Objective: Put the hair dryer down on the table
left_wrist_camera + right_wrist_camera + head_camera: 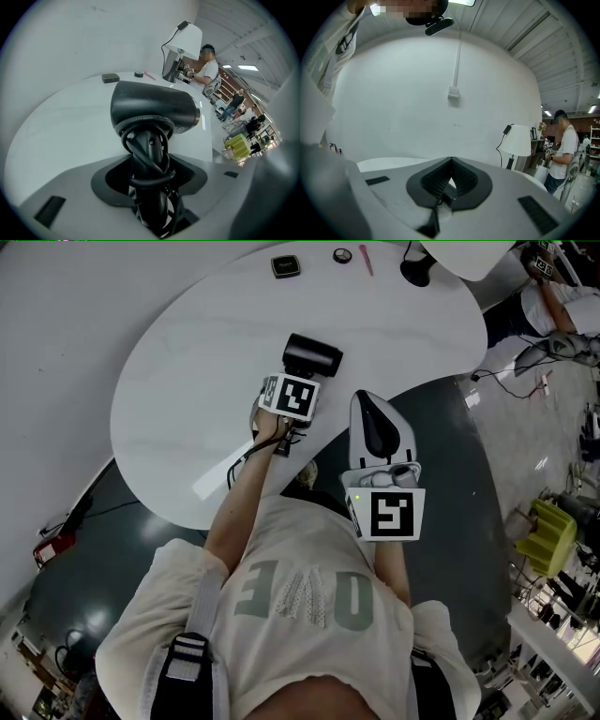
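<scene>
L gripper [150, 185] jaws, spread fairly wide, pinch the hair dryer [154, 110] by its cord-wrapped handle, held upright over the table [187, 399] nr its front edge, bare tabletop all round. R gripper [449, 182] jaws pressed together, empty, by that same edge.

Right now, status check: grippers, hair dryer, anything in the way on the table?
Left gripper shut on hair dryer handle. Right gripper shut, empty. Held over table. Small items only at far edge.
</scene>
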